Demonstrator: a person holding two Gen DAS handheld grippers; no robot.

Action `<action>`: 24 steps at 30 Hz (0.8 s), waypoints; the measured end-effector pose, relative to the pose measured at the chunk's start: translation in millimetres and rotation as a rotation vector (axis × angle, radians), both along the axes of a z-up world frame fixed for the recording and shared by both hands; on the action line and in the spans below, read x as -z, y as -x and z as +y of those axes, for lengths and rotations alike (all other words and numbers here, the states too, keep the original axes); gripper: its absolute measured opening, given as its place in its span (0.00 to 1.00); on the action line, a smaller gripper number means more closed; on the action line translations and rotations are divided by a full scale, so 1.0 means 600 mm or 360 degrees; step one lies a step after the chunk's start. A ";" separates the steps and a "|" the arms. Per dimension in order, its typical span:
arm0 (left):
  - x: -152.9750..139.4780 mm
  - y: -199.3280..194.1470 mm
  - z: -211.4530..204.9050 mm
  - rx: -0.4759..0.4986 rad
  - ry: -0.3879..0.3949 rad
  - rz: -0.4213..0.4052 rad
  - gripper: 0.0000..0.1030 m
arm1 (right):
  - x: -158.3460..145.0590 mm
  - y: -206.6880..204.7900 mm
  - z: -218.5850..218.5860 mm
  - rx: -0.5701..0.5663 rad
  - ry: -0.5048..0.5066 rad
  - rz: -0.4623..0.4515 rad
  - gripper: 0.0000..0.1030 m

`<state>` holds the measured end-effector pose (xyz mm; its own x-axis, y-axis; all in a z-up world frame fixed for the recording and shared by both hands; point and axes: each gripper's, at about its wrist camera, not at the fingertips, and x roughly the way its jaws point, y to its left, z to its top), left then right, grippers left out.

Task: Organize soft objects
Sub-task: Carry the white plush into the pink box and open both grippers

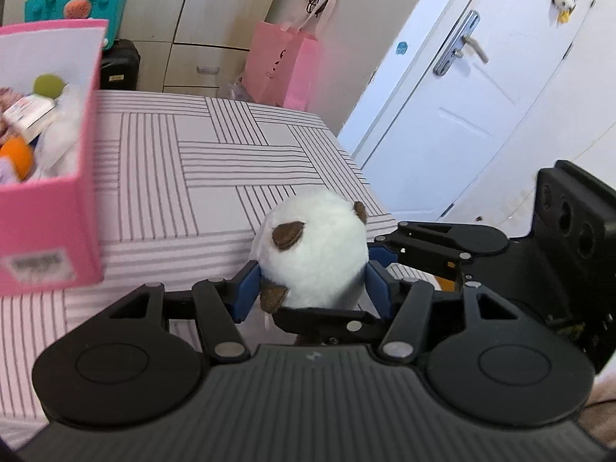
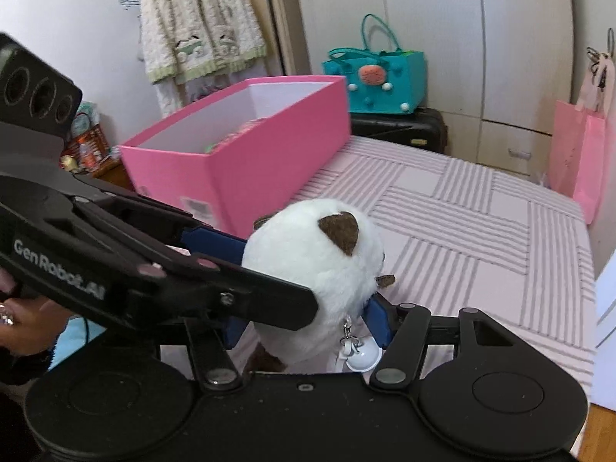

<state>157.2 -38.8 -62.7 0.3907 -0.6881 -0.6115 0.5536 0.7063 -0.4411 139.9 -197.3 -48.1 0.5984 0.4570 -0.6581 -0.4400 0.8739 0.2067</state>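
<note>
- The plush toy point(image 1: 313, 254), a round white ball with brown ears, is held above the near edge of the bed point(image 1: 231, 161), to the right of the pink box point(image 1: 50, 227) and apart from it.
- The left gripper point(image 1: 312, 285) has its blue pads point(image 1: 244, 292) pressed into both sides of the toy's lower body, so it is clamped on the toy.
- The right gripper point(image 2: 304, 319) also has the toy between its blue pads point(image 2: 379, 317), which touch the toy's sides; it too appears clamped on it.
- In the left wrist view the right gripper comes in from the right, its black fingers reaching the toy from that side and crossing under it.
- In the right wrist view the left gripper point(image 2: 238, 269) comes in from the left, and a hand point(image 2: 23, 319) grips its handle.
- A small white bell point(image 2: 362, 358) hangs on a metal clasp from the toy's lower front.
- The pink box stands on the bed with its top open; inside it are soft things, among them an orange ball point(image 1: 17, 158) and a green ball point(image 1: 48, 84).
- The bed has a pale pink cover with blocks of dark stripes.
- Past the bed's far side a teal bag point(image 2: 381, 81) sits on a black suitcase point(image 2: 404, 127).
- A pink paper bag point(image 1: 281, 69) stands by the cupboard, near a white door point(image 1: 462, 88).
</note>
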 end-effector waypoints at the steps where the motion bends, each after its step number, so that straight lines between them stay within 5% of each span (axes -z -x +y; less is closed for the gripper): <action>1: -0.001 0.006 0.010 -0.0001 0.0013 0.0016 0.55 | -0.003 0.004 0.005 -0.0016 -0.0014 0.0015 0.65; 10: -0.031 0.040 0.110 -0.0029 0.0061 0.0275 0.55 | -0.036 0.023 0.062 -0.0186 -0.0155 0.0208 0.65; 16: -0.092 0.063 0.147 -0.0106 -0.0047 0.0157 0.55 | -0.082 0.027 0.117 -0.0321 -0.0150 0.0139 0.65; 24: -0.176 0.069 0.199 -0.0261 -0.0083 -0.0167 0.56 | -0.157 -0.015 0.162 -0.0426 -0.0257 0.0029 0.65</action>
